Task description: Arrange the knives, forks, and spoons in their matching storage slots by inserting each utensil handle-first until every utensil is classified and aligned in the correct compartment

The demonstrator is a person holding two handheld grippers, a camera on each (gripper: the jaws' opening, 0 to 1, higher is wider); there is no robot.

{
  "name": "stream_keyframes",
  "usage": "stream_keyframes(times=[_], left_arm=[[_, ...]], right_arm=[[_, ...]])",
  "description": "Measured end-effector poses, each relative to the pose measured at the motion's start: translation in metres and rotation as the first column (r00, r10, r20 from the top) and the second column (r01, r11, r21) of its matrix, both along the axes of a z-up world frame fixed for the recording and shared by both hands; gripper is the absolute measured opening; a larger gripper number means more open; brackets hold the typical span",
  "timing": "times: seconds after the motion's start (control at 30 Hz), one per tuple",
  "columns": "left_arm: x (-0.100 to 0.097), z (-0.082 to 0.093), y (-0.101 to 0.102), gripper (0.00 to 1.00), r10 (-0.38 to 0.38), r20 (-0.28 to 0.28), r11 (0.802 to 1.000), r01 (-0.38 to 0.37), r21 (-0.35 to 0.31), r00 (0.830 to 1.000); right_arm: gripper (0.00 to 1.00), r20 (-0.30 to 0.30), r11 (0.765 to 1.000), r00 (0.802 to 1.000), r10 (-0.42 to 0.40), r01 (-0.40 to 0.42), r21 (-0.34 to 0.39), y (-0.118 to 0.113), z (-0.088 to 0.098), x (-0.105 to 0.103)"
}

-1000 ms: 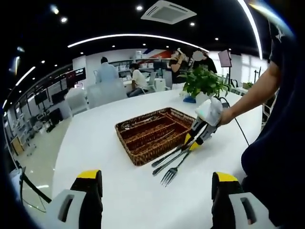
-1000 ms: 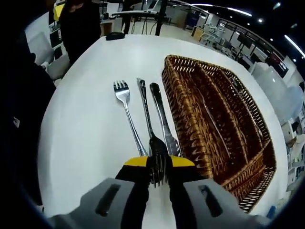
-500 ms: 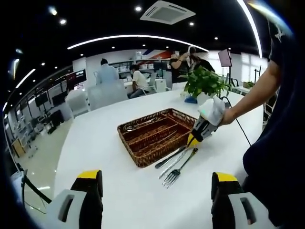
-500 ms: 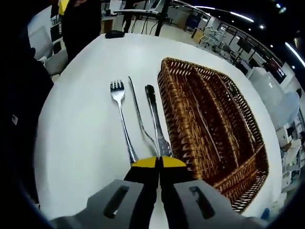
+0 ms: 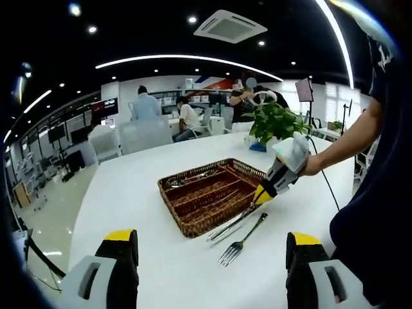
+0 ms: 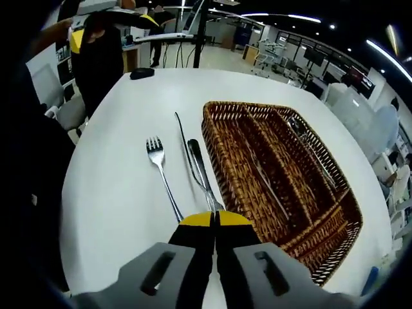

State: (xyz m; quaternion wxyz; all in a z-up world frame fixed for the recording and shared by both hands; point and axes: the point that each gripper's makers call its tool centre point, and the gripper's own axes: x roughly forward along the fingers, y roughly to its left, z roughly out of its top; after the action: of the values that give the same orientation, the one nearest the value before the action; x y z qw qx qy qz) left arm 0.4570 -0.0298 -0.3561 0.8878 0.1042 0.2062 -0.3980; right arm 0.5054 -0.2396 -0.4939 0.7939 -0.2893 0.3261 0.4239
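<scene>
A brown wicker basket (image 6: 222, 151) with lengthwise compartments stands on the white table (image 6: 109, 193); several silver utensils lie inside it. My right gripper (image 6: 214, 222) is shut on a fork (image 6: 181, 135), seen edge-on, its handle pointing away. Left of it a second fork (image 6: 154, 151) lies flat, tines far. A third silver utensil (image 6: 198, 164) lies against the basket's side. The left gripper view has the basket (image 5: 177, 209), the right gripper (image 5: 262, 195) raised beside it, and the lying fork (image 5: 239, 238). My left gripper (image 5: 209, 261) hangs open above the table.
A potted plant (image 5: 273, 119) stands behind the basket. The person's arm (image 5: 341, 138) and body fill the right side. A small black object (image 6: 140, 73) lies near the table's far edge. Chairs and people are in the room beyond.
My right gripper has lifted the middle fork off the table and turned it edge-on, drawing back from the row. The left gripper stays open and still.
</scene>
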Motion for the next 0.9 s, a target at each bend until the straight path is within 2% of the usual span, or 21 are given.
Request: stream_keyframes(times=[0.13, 0.27, 0.5, 0.63, 0.9], left_arm=[[0.001, -0.003, -0.004, 1.00, -0.020, -0.004, 1.000, 0.020, 0.002, 1.000], [0.002, -0.003, -0.007, 1.00, -0.034, -0.003, 0.999, 0.034, -0.010, 0.999], [0.004, 0.000, -0.005, 1.00, -0.042, -0.002, 0.999, 0.042, -0.032, 0.999], [0.007, 0.001, -0.006, 1.00, -0.053, -0.005, 0.998, 0.052, -0.022, 0.999], [0.013, 0.005, -0.015, 1.00, -0.093, 0.003, 0.996, 0.093, -0.017, 0.996]], right_arm=[[0.00, 0.043, 0.999, 0.999, -0.007, 0.005, 0.040, 0.005, 0.022, 0.000], [0.00, 0.091, 0.999, 0.996, -0.009, 0.006, 0.039, 0.004, 0.040, 0.008], [0.00, 0.128, 0.999, 0.991, -0.038, 0.033, 0.041, -0.006, 0.057, 0.028], [0.00, 0.142, 0.997, 0.988, -0.065, 0.058, 0.048, -0.011, 0.066, 0.043], [0.00, 0.156, 0.996, 0.984, -0.084, 0.080, 0.035, -0.021, 0.071, 0.071]])
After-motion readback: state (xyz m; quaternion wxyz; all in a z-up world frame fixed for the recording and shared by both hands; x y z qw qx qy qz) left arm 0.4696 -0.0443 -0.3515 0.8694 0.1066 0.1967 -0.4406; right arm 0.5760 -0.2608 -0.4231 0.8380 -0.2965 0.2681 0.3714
